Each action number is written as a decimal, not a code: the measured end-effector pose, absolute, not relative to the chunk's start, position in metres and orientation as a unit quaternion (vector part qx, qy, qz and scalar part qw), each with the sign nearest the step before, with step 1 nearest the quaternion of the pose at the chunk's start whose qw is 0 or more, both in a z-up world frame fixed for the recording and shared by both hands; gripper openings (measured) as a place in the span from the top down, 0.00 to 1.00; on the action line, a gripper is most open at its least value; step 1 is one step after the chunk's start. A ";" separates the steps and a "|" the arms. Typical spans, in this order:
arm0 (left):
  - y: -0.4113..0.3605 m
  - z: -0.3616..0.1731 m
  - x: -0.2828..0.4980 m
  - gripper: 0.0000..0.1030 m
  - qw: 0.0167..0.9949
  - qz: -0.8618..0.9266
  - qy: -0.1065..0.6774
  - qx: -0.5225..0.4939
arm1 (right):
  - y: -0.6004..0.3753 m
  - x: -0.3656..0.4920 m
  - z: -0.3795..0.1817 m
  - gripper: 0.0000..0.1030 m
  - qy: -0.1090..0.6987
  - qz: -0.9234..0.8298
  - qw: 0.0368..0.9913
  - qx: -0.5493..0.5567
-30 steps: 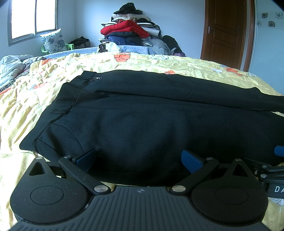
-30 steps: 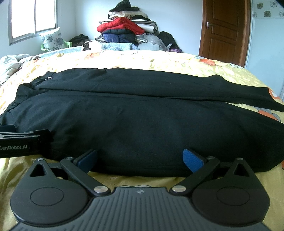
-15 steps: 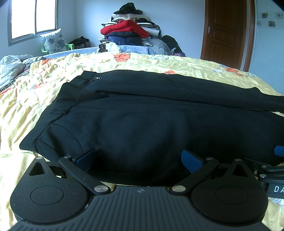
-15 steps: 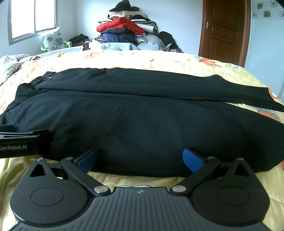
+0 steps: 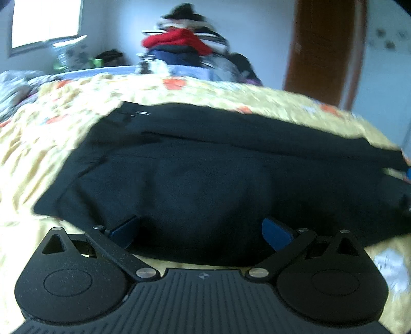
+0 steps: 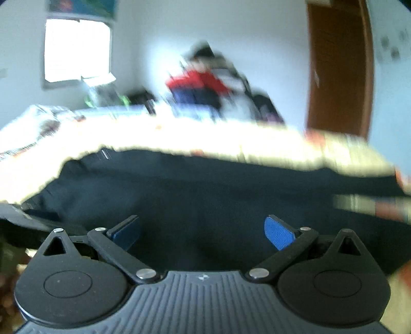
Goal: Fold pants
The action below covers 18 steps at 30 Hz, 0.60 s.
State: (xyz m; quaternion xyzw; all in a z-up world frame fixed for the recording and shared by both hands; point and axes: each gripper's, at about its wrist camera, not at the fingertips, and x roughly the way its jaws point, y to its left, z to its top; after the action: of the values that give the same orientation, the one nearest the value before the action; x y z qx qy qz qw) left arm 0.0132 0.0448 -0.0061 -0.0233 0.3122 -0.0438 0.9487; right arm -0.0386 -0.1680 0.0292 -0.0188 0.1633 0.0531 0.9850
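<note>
Black pants (image 5: 205, 174) lie flat across a yellow patterned bedspread (image 5: 38, 144), waistband to the left, legs running right. My left gripper (image 5: 201, 231) is open, its blue pads at the near hem of the pants with nothing between them. In the right wrist view the same pants (image 6: 218, 195) fill the middle, blurred by motion. My right gripper (image 6: 203, 232) is also open, its pads over the near edge of the cloth.
A heap of clothes with a red jacket (image 5: 177, 42) sits at the far side of the bed. A brown door (image 5: 323, 51) stands at the right, a window (image 5: 43, 20) at the left. A bit of the other gripper (image 6: 15, 218) shows at the right wrist view's left edge.
Both cameras were still before and are now blurred and moving. The right wrist view has tilted upward and shows more wall and window. Both grippers stay open.
</note>
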 end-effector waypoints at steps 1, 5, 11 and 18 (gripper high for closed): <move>0.048 -0.003 0.011 0.01 0.952 -0.038 0.302 -0.029 | -0.166 -0.039 0.037 0.00 0.143 0.060 0.987 -0.035; 0.060 0.022 0.004 0.00 0.969 -0.010 0.247 -0.009 | -0.155 0.007 0.049 0.00 0.217 0.116 0.964 -0.101; 0.081 0.038 0.017 0.00 0.970 0.004 0.244 -0.009 | -0.170 0.073 0.071 0.00 0.205 0.202 0.958 -0.013; 0.089 0.037 0.035 0.00 0.967 0.003 0.253 -0.031 | -0.159 0.178 0.052 0.00 0.269 0.264 0.925 -0.044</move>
State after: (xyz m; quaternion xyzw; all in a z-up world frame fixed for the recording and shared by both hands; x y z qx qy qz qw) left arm 0.0352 0.0892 0.0370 -0.0312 0.2526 0.0026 0.9671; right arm 0.1777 -0.1589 0.0523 -0.0441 0.2691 0.2638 0.9252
